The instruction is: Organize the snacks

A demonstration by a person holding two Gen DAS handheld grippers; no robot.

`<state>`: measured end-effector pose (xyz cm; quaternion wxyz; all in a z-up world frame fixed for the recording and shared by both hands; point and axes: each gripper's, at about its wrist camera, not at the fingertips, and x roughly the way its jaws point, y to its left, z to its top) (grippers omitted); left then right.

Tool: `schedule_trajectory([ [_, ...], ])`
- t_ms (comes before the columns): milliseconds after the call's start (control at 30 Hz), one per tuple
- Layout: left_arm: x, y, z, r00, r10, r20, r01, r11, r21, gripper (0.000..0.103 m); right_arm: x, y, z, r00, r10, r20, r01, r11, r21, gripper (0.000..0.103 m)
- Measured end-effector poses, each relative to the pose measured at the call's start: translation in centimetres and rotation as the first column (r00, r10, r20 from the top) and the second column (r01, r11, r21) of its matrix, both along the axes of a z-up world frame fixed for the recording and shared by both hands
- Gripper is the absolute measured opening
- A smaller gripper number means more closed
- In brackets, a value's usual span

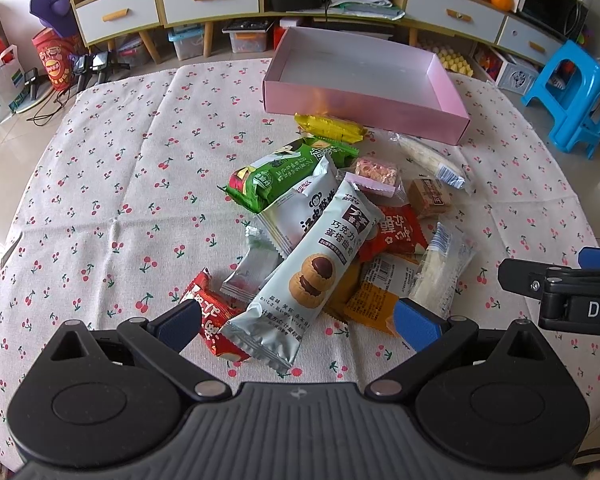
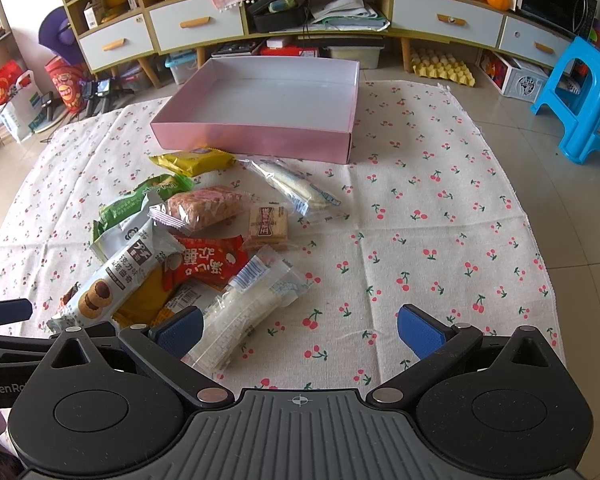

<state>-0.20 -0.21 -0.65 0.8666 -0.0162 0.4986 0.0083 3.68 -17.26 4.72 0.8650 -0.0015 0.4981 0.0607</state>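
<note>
Blue-padded left claw (image 1: 298, 326) and right claw (image 2: 300, 330) both gape wide — gripping nothing — over the snack pile (image 1: 324, 232).

Orange packet (image 1: 370, 300) was mostly buried under the cookie pack (image 1: 300, 276); right gripper (image 1: 560, 292) was cut off by the frame edge.

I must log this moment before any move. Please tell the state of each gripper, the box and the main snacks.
left gripper: open, holding nothing
right gripper: open, holding nothing
pink box: open on top, nothing visible inside
cookie pack: sealed, lying on top of the pile
yellow pack: sealed, beside the box's front wall
</note>
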Motion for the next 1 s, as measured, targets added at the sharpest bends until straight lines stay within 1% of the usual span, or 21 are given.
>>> schedule_trajectory([
  [467,0.0,0.1,-0.2,1.000,0.002,0.002,-0.002,1.000,0.001,0.103,-0.2,0.2,-0.2,1.000,0.007,-0.006,-0.007,1.000,-0.004,0.103],
  [633,0.1,0.2,0.1,1.000,0.001,0.005,-0.001,1.000,0.003,0.103,0.2,0.2,-0.2,1.000,0.008,-0.007,-0.008,1.000,0.010,0.103],
  [833,0.9,0.5,0.9,1.000,-0.005,0.029,0.005,1.000,0.008,0.103,1.1,-0.6,0.1,1.000,0.009,-0.007,-0.008,0.999,0.054,0.103],
  [900,1.1,0.6,1.2,0.998,-0.013,0.057,0.013,1.000,0.000,0.103,1.3,-0.9,0.1,1.000,0.009,-0.004,-0.008,0.998,0.059,0.103],
  [933,1.1,0.6,1.4,0.997,-0.030,0.076,0.030,1.000,0.004,0.103,1.5,-1.0,0.1,1.000,0.007,0.002,-0.007,0.998,0.061,0.103],
  [1000,1.2,0.2,1.6,0.991,-0.086,0.101,0.081,0.996,0.048,0.103,1.8,-1.2,-0.1,1.000,0.010,0.000,-0.010,0.998,0.065,0.103],
])
